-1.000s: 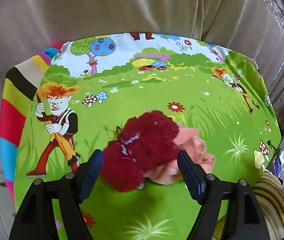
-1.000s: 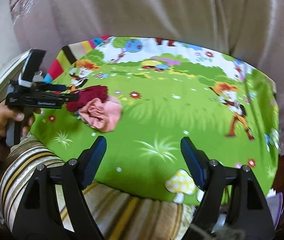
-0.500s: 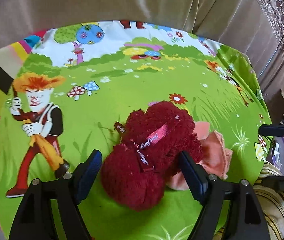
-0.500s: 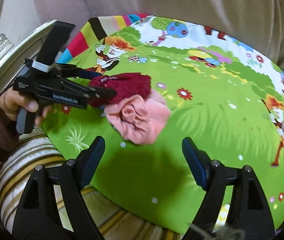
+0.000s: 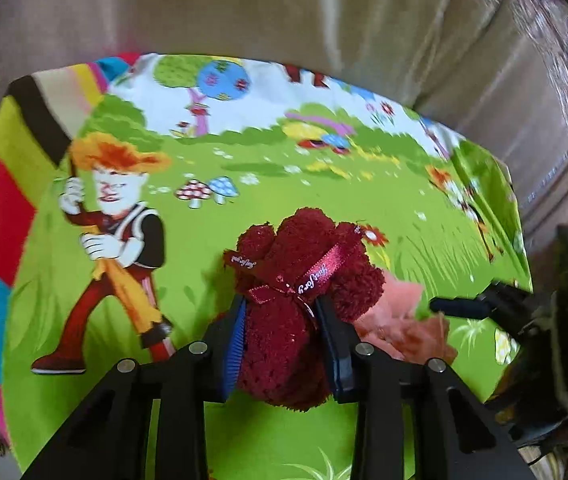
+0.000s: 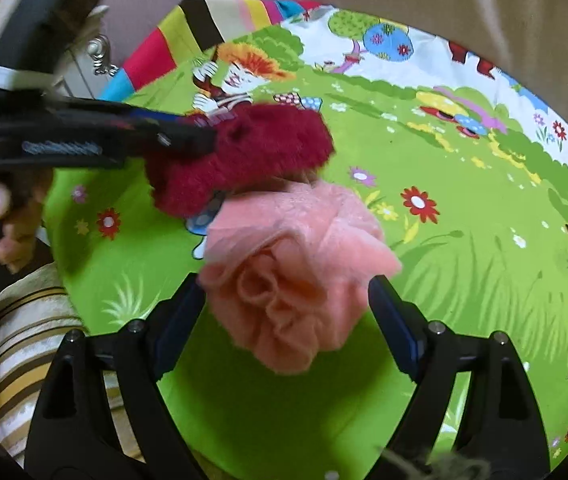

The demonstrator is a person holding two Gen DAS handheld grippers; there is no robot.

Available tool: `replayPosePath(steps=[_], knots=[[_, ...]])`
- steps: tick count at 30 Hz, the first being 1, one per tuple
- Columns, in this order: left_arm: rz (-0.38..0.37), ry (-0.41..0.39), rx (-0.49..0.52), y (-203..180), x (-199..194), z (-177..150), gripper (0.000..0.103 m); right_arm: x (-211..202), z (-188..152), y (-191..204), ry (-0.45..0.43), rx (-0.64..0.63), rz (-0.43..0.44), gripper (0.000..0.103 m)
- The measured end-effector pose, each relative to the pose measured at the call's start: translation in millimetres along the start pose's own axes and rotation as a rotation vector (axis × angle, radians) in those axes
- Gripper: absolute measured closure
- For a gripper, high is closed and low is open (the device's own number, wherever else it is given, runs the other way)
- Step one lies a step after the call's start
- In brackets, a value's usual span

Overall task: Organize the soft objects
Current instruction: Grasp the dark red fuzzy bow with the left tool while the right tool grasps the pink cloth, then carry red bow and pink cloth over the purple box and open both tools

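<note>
Cartoon mat, left tool just closed, clamping maroon plush, right tool agape astride pink cloth

I see a desk covered by a bright green cartoon cloth printed with flowers, mushrooms and orange-haired figures, striped along one edge. On it lie a dark red fluffy bundle tied with ribbon and, touching it, a crumpled pink cloth.

I see beige curtains hanging in folds behind the desk, which wears a bright cartoon-meadow cloth. At my left stands white furniture with metal knobs.
</note>
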State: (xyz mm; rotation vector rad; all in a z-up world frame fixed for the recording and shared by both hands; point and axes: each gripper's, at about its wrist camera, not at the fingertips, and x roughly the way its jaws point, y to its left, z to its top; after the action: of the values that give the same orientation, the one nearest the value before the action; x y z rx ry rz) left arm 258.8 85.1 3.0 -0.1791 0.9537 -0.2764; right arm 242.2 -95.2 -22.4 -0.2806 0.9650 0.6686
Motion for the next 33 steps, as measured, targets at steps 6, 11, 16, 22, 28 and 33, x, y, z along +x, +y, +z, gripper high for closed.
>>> replayPosePath(steps=[6, 11, 16, 22, 28, 33], knots=[[0.021, -0.024, -0.082, 14, -9, -3, 0.069, 29, 8, 0, 0.034, 0.013, -0.005, 0.028], [0.050, -0.049, -0.088, 10, -20, -4, 0.069, 25, 6, -4, 0.036, 0.019, -0.010, 0.083], [0.056, -0.063, -0.070, -8, -30, -7, 0.069, 2, 1, -9, -0.003, 0.052, -0.036, 0.088], [0.047, -0.078, -0.048, -36, -44, -10, 0.069, -38, -14, -22, -0.039, 0.118, -0.085, 0.088], [0.013, -0.071, -0.002, -78, -49, -21, 0.069, -84, -45, -37, -0.073, 0.185, -0.141, 0.088], [-0.027, -0.058, 0.043, -120, -51, -33, 0.069, -119, -79, -49, -0.084, 0.251, -0.190, 0.088]])
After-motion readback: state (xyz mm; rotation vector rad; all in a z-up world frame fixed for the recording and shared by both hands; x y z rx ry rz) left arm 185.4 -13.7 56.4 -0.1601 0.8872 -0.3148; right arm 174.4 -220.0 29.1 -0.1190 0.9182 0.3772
